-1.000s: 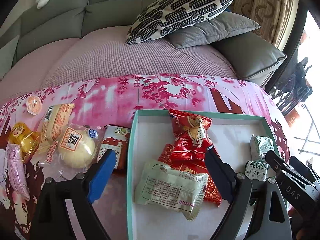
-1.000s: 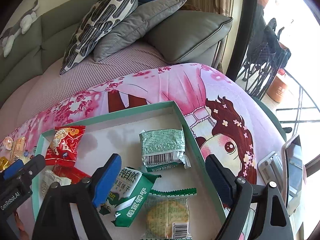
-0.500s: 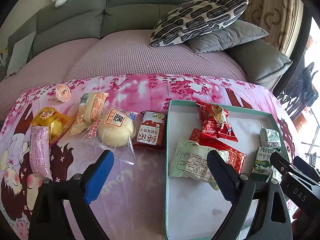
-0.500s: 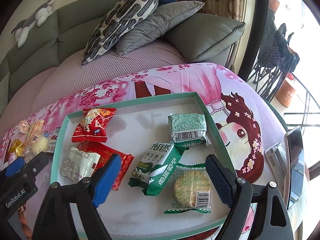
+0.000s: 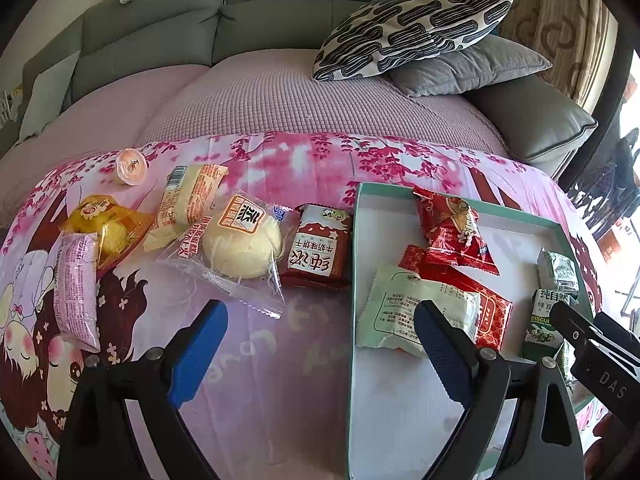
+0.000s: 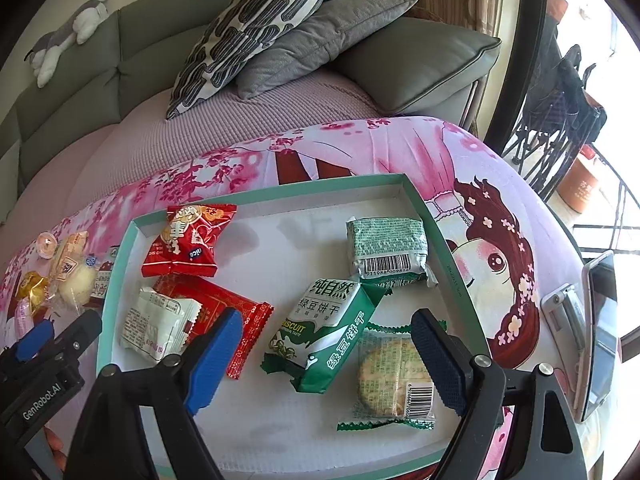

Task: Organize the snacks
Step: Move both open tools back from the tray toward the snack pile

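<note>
left hand-held gripper (image 5: 320, 334) wide apart, empty, above surface (image 5: 280, 360) | right hand-held gripper (image 6: 326, 336) wide apart, empty, over tray (image 6: 120, 264) snacks

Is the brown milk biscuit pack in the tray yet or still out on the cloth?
Out. The brown biscuit pack lies on the pink cloth, just outside the tray's left wall, beside the round bun.
</note>
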### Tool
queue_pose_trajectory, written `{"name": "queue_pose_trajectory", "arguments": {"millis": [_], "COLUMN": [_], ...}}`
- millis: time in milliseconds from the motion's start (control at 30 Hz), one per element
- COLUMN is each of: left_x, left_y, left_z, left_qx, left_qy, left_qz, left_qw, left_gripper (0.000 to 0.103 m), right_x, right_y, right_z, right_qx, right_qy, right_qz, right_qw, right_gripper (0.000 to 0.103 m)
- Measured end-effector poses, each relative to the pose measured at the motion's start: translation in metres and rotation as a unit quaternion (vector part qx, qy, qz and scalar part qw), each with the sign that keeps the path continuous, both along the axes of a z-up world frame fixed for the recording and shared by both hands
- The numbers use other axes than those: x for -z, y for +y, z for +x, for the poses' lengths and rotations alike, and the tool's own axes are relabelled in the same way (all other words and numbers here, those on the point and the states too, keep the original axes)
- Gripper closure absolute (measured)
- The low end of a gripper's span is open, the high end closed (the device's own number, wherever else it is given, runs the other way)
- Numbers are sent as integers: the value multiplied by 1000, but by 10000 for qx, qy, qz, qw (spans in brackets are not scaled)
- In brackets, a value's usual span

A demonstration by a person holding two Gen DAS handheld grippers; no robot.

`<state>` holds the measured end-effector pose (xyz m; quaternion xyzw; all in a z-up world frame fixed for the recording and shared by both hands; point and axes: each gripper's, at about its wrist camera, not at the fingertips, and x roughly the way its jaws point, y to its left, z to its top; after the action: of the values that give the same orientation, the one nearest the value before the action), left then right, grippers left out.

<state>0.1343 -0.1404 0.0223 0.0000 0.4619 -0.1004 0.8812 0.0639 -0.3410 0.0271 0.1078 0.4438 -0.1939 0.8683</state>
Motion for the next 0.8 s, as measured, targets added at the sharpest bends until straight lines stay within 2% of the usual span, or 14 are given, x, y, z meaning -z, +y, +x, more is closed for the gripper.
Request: {"name": "queue_pose_trajectory", "arguments": {"millis": [33,267,433,533,633,800], "left_x": [1,4,8,5,1,-6], "left_y": [2,9,12,16,29,58], "left_z": [1,3,5,5,6,6], "left_qx": [-21,-90,-12,-13,-177,-660], "left_qy": [19,-89,67,50,20,-161], "left_qz": [-36,-96,-357,-386,-228,325], "left_qw": [10000,9999,9993,9992,9996,9972], "left_gripper": [2,0,0,0,0,0], "right_x": [1,6,7,5,3,1], "right_y": [0,7,13,22,33,56], "right_z": [1,5,8,11,15,22], "right_qx": [4,-78,-210,-363,-539,-852], "right_qy": [8,94,130,63,-2,-89], "right_qz": [-8,-91,-103,-47,23,134], "right_qw": [10000,9999,9996,9993,9985,9962], "right_gripper": [1,0,0,0,0,0]}}
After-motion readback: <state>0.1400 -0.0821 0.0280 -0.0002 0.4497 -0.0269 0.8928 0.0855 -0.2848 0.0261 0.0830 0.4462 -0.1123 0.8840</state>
